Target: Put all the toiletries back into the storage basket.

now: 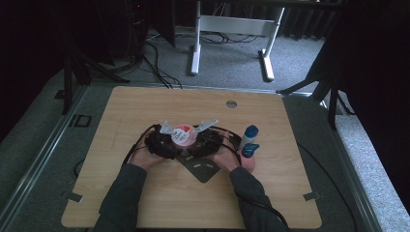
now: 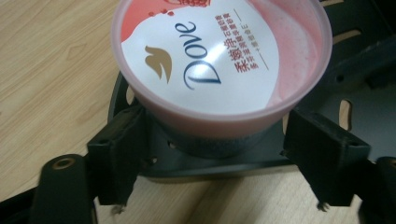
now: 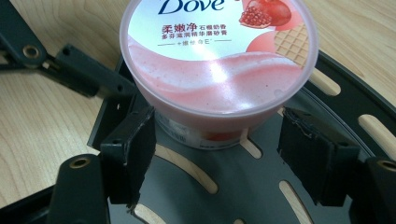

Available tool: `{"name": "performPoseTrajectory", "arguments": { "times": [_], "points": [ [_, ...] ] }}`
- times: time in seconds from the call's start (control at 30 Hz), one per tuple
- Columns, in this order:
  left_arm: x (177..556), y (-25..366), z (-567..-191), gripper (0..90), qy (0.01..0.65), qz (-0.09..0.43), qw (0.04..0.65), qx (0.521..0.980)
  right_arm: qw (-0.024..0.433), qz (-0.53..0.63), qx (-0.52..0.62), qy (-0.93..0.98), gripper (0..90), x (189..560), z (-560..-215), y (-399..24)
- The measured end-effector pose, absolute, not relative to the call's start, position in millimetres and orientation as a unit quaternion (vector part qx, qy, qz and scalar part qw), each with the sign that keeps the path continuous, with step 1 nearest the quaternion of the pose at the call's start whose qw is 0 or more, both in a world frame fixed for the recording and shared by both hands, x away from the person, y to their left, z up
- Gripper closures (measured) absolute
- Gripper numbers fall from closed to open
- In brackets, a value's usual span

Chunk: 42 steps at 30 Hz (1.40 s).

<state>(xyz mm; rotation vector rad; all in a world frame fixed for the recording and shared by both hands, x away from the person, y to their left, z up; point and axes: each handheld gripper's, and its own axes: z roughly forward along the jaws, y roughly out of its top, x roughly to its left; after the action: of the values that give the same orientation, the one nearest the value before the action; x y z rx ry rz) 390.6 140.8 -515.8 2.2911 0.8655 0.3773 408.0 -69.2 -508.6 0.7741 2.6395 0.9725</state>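
Two grippers meet around one pink tub (image 1: 183,135), a round Dove-labelled container with a pink-and-white lid that stands upright near the middle of the wooden table (image 1: 145,203), on a dark slotted plate (image 1: 203,169). Seen from the left gripper (image 2: 212,168), the tub fills the upper centre, its lid rim overhanging both black jaws; the jaw at 8 o'clock sits just under the rim beside the tub's wall, the jaw at 4 o'clock stands slightly apart from it, and whether either pad presses on the tub cannot be told. Seen from the right gripper (image 3: 219,163), the tub lies at 12 o'clock between the two jaws; the jaw at 8 o'clock lies close against the tub's base, while a clear gap separates the jaw at 4 o'clock from it, so these jaws stand apart and do not clamp. From the high view, the left gripper sits at 9 o'clock of the tub and the right gripper at 3 o'clock, each held in one of the person's hands, with dark sleeves entering from 6 o'clock. One blue-capped white bottle (image 1: 249,135) stands at 3 o'clock of the tub, just beyond the right hand (image 1: 227,157), with a smaller blue item (image 1: 250,150) just beside it.
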Motion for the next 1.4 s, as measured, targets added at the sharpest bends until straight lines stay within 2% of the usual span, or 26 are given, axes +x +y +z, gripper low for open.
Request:
{"name": "performPoseTrajectory", "arguments": {
  "times": [0.33,0.67,0.73,0.77,0.8,1.07,1.2,1.4],
  "points": [
    [381,160,-507,26.7,0.334,0.158,0.354,0.859,0.111,0.331,0.264,0.899,27.4,406,-508,-70],
    [378,174,-508,48.8,0.36,0.168,0.371,0.839,0.119,0.327,0.277,0.896,35.6,398,-505,-72],
    [378,176,-509,52.5,0.365,0.174,0.369,0.837,0.131,0.329,0.28,0.892,41.1,396,-506,-73],
    [378,176,-509,54.6,0.365,0.174,0.369,0.837,0.131,0.329,0.28,0.892,41.1,396,-506,-73],
    [378,177,-509,56.8,0.37,0.183,0.367,0.834,0.133,0.329,0.282,0.891,46.5,395,-507,-72],
    [381,181,-515,75.1,0.392,0.193,0.352,0.828,0.141,0.312,0.295,0.892,61.2,394,-512,-71],
    [382,181,-518,83.6,0.401,0.2,0.342,0.826,0.151,0.305,0.311,0.887,75.7,395,-513,-71],
    [386,182,-520,89.4,0.415,0.205,0.336,0.82,0.164,0.305,0.344,0.873,89.3,400,-514,-73]
  ]
}}
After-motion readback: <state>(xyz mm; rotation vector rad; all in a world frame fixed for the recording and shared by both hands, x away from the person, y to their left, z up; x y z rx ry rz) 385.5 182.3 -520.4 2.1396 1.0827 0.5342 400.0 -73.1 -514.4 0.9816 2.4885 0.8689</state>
